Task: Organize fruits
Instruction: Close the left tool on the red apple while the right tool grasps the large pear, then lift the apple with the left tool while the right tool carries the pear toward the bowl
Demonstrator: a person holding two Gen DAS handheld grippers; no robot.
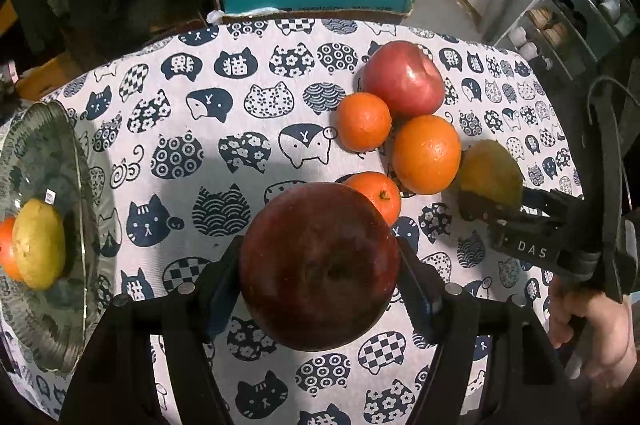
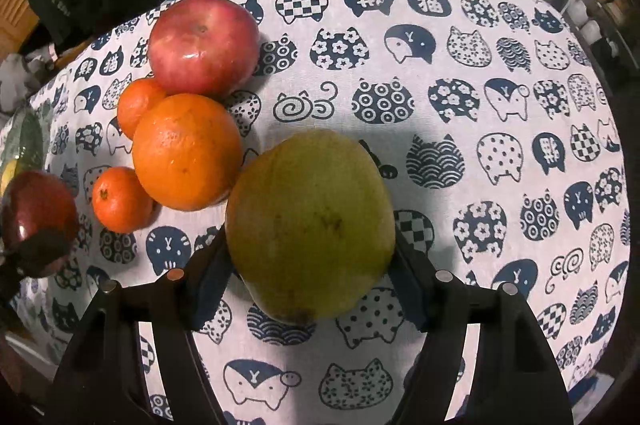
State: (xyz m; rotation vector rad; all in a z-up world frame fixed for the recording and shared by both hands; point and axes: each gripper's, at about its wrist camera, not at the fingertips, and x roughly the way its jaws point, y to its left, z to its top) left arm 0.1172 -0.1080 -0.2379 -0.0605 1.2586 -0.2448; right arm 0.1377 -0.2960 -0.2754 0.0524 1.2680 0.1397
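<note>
While the left tongs [image 1: 320, 265] grip a dark red apple [image 1: 320, 265] at lower centre, a glass dish [image 1: 60, 325] at far left already holds a pear and an orange. In the right wrist view, the right tongs [image 2: 310, 257] clasp a green pear [image 2: 310, 225]; four fruits wait upper left on the bench [image 2: 440, 165].

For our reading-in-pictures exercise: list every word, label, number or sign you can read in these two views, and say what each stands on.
"DAS": white letters on the black body of the right gripper.
"猫": on several cat heads printed on the tablecloth.
Small white sticker on the glass plate: too small to read.
Print along the teal box edge: too blurred to read.
</note>
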